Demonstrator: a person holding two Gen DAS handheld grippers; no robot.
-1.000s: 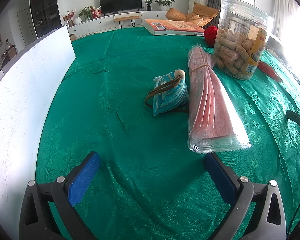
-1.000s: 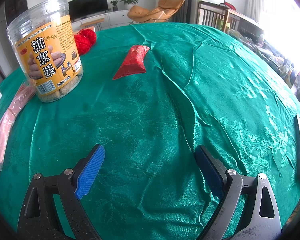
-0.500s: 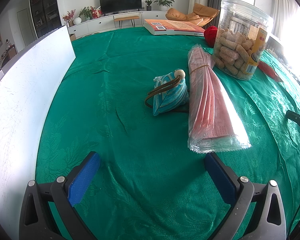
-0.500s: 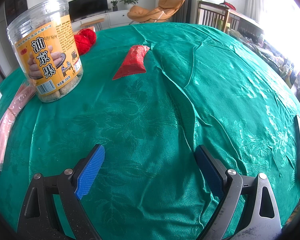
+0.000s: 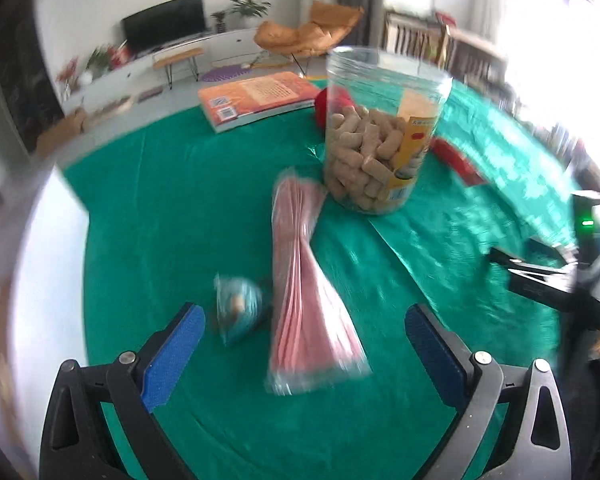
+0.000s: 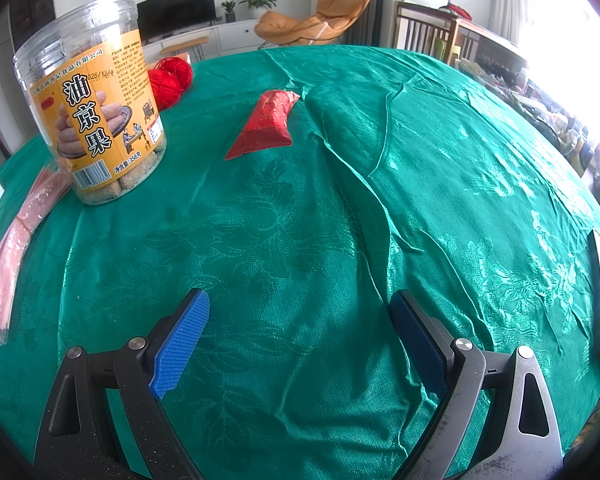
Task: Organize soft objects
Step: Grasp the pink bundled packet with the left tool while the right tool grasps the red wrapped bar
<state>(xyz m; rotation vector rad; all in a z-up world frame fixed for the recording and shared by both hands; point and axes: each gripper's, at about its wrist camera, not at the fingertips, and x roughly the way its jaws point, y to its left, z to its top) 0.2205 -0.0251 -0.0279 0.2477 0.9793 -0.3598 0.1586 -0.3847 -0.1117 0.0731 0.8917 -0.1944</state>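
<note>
My left gripper (image 5: 304,344) is open above the green tablecloth, and its view is blurred by motion. Between its blue pads lie a small teal striped pouch (image 5: 238,310) and a long pink packet in clear wrap (image 5: 306,292). My right gripper (image 6: 300,334) is open over bare cloth with nothing between its fingers. Ahead of it lie a red packet (image 6: 268,124) and red yarn balls (image 6: 172,80). The pink packet (image 6: 18,236) shows at the left edge of the right wrist view.
A clear plastic jar of snacks (image 5: 376,132) (image 6: 96,96) stands upright beyond the pink packet. An orange book (image 5: 256,98) lies at the table's far edge. A white board (image 5: 44,280) borders the left side. The other gripper (image 5: 548,284) shows at right.
The left gripper has swung forward and to the right: the pouch and pink packet now sit close between its pads, the jar is centred. The right gripper has not moved.
</note>
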